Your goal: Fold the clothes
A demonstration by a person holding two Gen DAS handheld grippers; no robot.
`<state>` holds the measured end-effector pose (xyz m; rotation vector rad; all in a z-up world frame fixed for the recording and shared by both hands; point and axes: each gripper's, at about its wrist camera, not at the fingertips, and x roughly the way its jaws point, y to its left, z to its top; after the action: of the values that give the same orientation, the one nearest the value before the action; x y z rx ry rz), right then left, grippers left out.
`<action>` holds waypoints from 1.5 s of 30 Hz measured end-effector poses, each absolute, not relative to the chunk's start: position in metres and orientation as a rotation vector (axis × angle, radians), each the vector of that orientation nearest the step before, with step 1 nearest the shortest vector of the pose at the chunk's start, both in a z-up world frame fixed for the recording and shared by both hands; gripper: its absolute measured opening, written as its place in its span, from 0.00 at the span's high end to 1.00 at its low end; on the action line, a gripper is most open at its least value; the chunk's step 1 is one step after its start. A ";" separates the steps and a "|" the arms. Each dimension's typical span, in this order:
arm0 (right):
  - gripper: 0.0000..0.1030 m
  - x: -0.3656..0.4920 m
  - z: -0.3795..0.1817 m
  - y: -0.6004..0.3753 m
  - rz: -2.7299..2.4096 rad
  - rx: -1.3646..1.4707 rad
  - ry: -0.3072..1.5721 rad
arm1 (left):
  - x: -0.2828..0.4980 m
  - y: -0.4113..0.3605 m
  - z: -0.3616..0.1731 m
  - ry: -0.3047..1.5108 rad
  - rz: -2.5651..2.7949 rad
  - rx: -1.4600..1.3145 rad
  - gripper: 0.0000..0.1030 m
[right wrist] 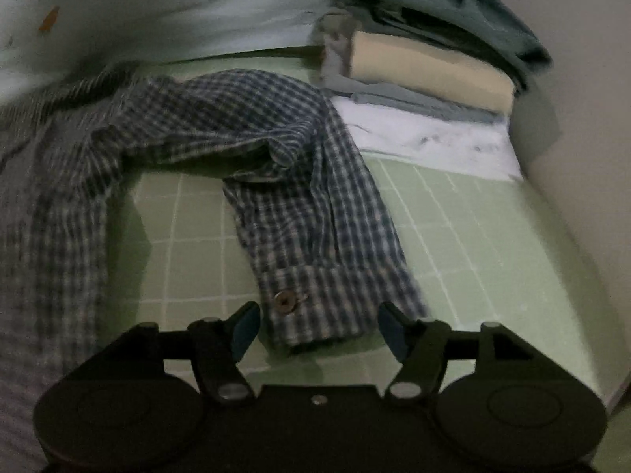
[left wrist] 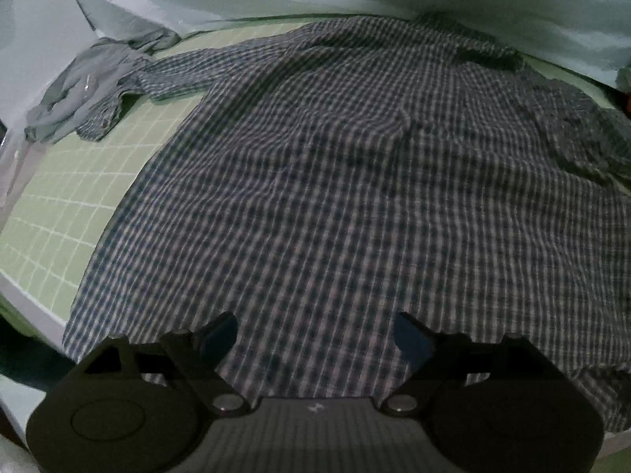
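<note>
the shirt [left wrist: 335,181] is spread flat on the green mat [left wrist: 59,205]. the left gripper [left wrist: 315,339] is held wide and empty over the hem. the right gripper [right wrist: 318,327], also wide, straddles the cuff [right wrist: 315,303]; the sleeve [right wrist: 299,205] runs lengthwise away from it.

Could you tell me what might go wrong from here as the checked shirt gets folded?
1. The right sleeve lies bunched and twisted near the shoulder; folding it in as it is could trap creases.
2. The right gripper has open jaws on either side of the cuff; a shallow grasp may slip.
3. The left cuff lies against a grey garment, which might drag along.
</note>
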<state>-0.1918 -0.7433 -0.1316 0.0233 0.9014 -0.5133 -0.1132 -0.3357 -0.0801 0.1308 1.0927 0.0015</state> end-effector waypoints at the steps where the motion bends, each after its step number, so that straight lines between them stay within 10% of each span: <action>1: 0.62 -0.192 -0.133 -0.745 -0.494 -0.013 0.899 | -0.113 -0.338 -0.079 1.089 0.007 0.141 0.16; 3: 0.85 -0.197 -0.133 -0.752 -0.518 -0.056 0.901 | -0.113 -0.342 -0.077 1.079 0.010 0.164 0.16; 11: 0.90 -0.222 -0.127 -0.833 -0.797 0.009 0.886 | -0.104 -0.360 -0.071 1.075 -0.022 0.194 0.16; 16: 0.72 -0.227 -0.131 -0.857 -0.930 0.080 0.928 | -0.099 -0.361 -0.070 1.080 -0.030 0.218 0.16; 21: 0.30 -0.212 -0.128 -0.791 -0.734 0.192 0.935 | -0.096 -0.354 -0.071 1.088 -0.004 0.207 0.16; 31: 0.26 -0.181 -0.126 -0.674 -0.393 0.338 0.951 | -0.091 -0.318 -0.073 1.095 0.022 0.173 0.16; 34: 0.54 -0.172 -0.130 -0.650 -0.335 0.322 0.973 | -0.085 -0.299 -0.074 1.099 0.034 0.154 0.16; 35: 0.91 -0.171 -0.131 -0.647 -0.329 0.310 0.977 | -0.083 -0.293 -0.075 1.100 0.038 0.148 0.16; 40: 0.98 -0.175 -0.126 -0.652 -0.459 0.297 1.007 | -0.065 -0.257 -0.072 1.092 0.056 0.105 0.16; 43: 0.91 -0.163 -0.115 -0.649 -0.527 0.237 1.022 | -0.049 -0.238 -0.070 1.083 0.079 0.088 0.16; 45: 0.50 -0.148 -0.101 -0.646 -0.553 0.193 0.989 | -0.035 -0.227 -0.069 1.078 0.095 0.064 0.15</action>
<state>-0.1475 -0.6457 -0.1009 0.1931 0.9885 -0.5531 -0.0355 -0.2266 -0.0693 0.0645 1.0777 0.0954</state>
